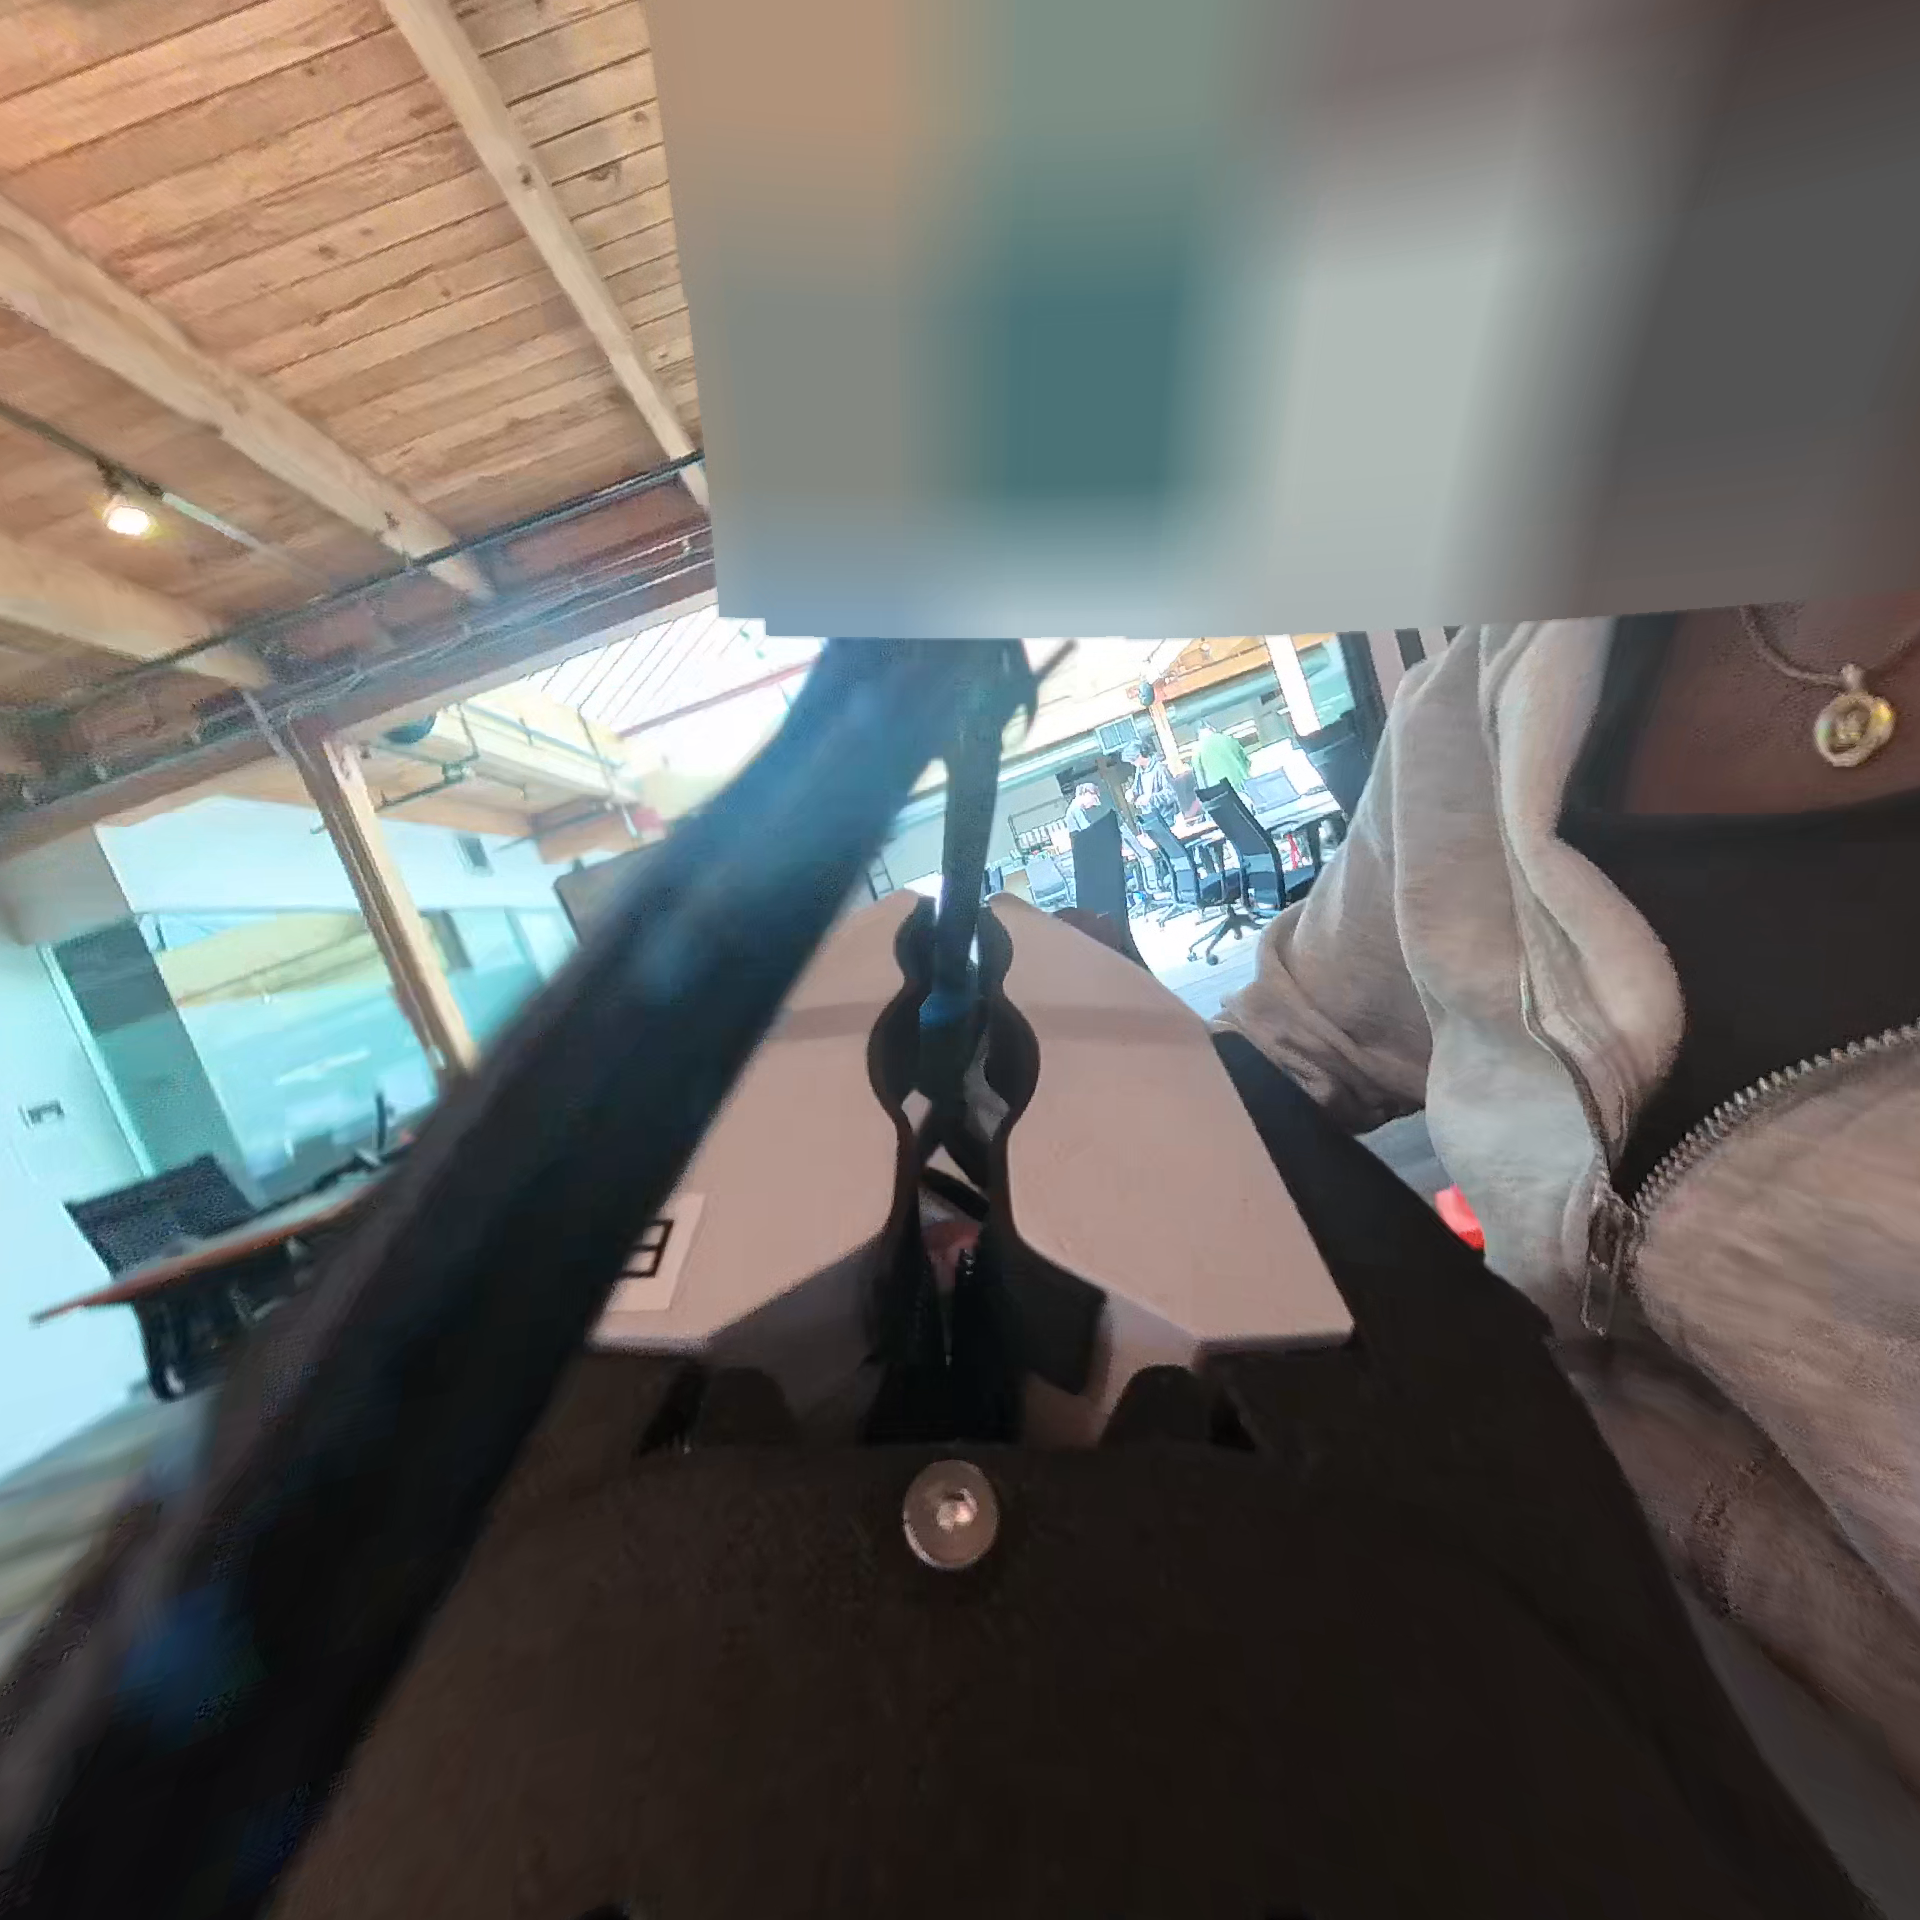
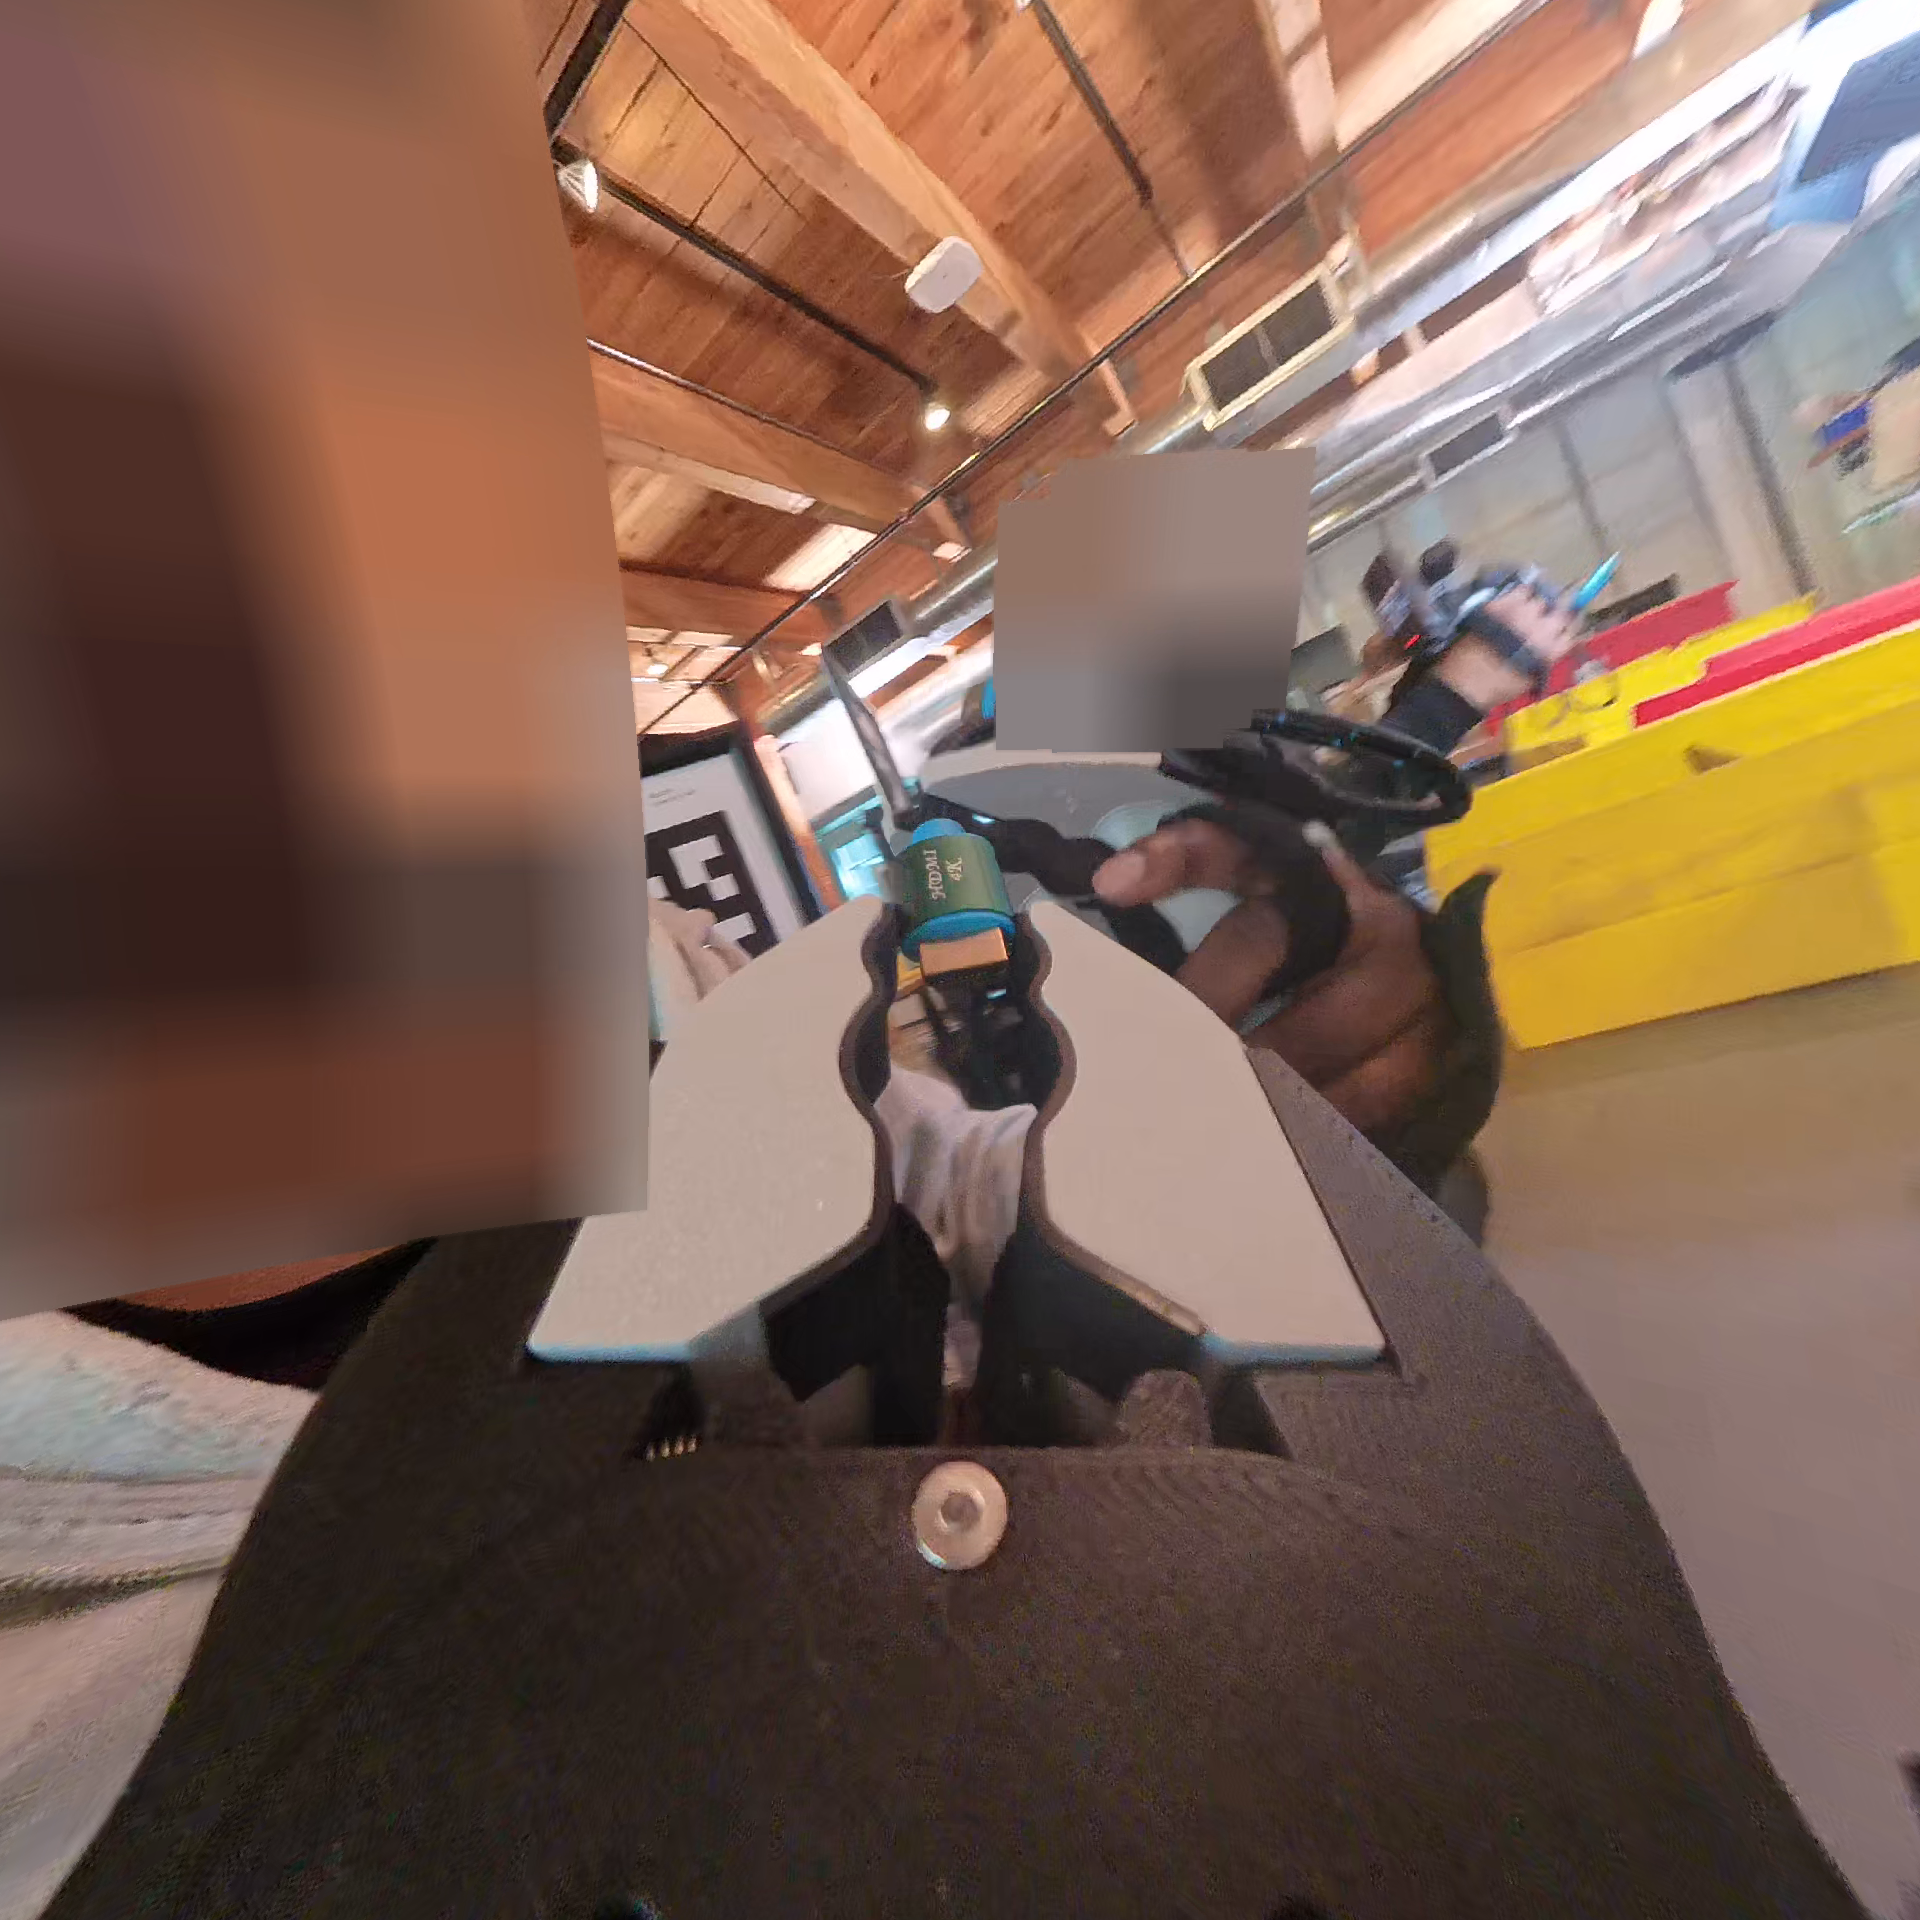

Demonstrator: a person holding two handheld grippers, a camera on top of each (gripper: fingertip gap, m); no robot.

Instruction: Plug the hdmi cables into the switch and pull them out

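Looking up: both cameras tilt up at a wooden ceiling [image 1: 312,260], so no table shows in either view.
Person: someone in a grey zip jacket [image 1: 1558,1039] is close on the right of the left wrist view.
Yellow bins: big yellow bins [image 2: 1683,831] sit far off on the right in the right wrist view.
Other hand: a hand [image 2: 1299,935] in a black strap shows just past the right gripper, with a loop of black cable above it.
Thick cable: a fat, blurry black cable [image 1: 623,1039] crosses the left side, very near the camera.
Left gripper: the left gripper [image 1: 951,935] is squeezed closed on a thin black hdmi cable [image 1: 961,862], which runs up and away from the tips.
Right gripper: the right gripper [image 2: 956,935] has a small gap at its tips. A plug sits there, but whether it is pinched I cannot tell.
Plug: the hdmi plug [image 2: 951,899] is green and blue with a gold tip (the gold end points back at the camera).
Switch: not in either view.
Task so far: this plug is out of any socket. I think the plugging in is either finished or not started; the pictures cannot say which.
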